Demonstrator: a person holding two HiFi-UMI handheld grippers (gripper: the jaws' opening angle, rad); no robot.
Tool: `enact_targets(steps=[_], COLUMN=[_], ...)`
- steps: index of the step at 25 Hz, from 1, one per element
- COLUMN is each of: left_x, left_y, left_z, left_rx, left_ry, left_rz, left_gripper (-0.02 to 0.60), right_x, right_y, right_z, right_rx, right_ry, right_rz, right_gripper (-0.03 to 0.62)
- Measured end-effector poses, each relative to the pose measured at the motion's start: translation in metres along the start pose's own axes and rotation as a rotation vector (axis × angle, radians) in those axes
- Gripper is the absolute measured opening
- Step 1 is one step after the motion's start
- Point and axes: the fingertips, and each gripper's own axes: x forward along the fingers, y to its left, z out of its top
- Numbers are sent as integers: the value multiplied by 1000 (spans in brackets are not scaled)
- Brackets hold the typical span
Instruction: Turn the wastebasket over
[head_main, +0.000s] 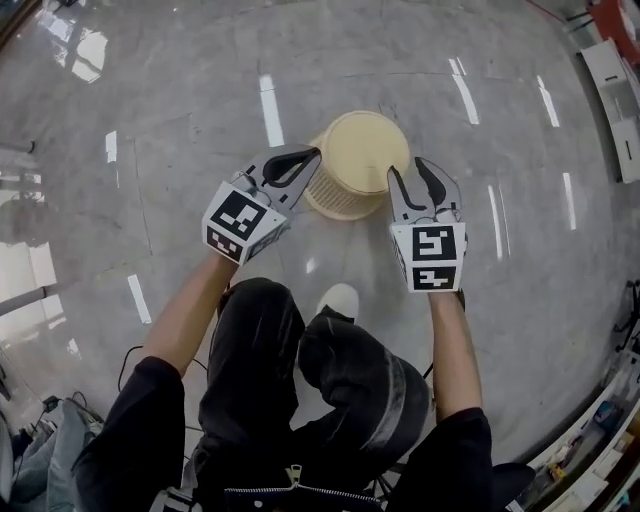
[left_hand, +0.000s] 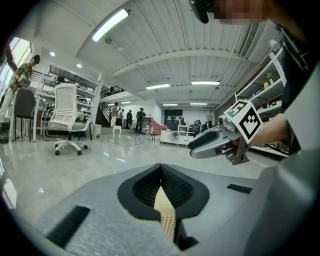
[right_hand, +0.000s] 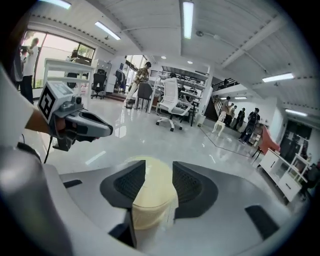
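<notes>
Cream round mesh-sided plastic wastebasket (head_main: 358, 160) flanked on glossy grey floor (head_main: 180, 90): left gripper (head_main: 313, 153) jaws pressed together, right gripper (head_main: 407, 168) jaws parted (basket seen between).

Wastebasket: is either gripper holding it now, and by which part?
Nothing is held. The right gripper has open jaws beside the wastebasket's right wall; the left gripper is shut, empty, at its left.

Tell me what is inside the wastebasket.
Only the wastebasket itself shows: a cream top face that looks closed, over lattice sides, standing on the glossy floor. Whatever is inside is covered; nothing shows through the lattice.
</notes>
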Motion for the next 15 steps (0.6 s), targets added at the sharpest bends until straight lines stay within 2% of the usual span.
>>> enact_targets(steps=[2, 4, 6, 11, 15], left_x=[3, 7, 10, 18, 22], left_y=[-1, -2, -1, 3, 11], left_z=[-13, -22, -30, -47, -59], left_rx=[0, -1, 4, 42, 24], left_ry=[4, 6, 8, 21, 23], left_rz=[-15, -32, -42, -25, 3], left_gripper=[5, 6, 5, 5, 6], right_x=[14, 29, 43, 69, 77], right_y=[-3, -9, -17, -38, -54], right_z=[-17, -32, -46, -68, -85], right_rx=[-9, -3, 28, 185, 193], right_ry=[9, 22, 28, 17, 44], right_rz=[2, -6, -25, -89, -173], right_gripper=[206, 235, 239, 241, 239])
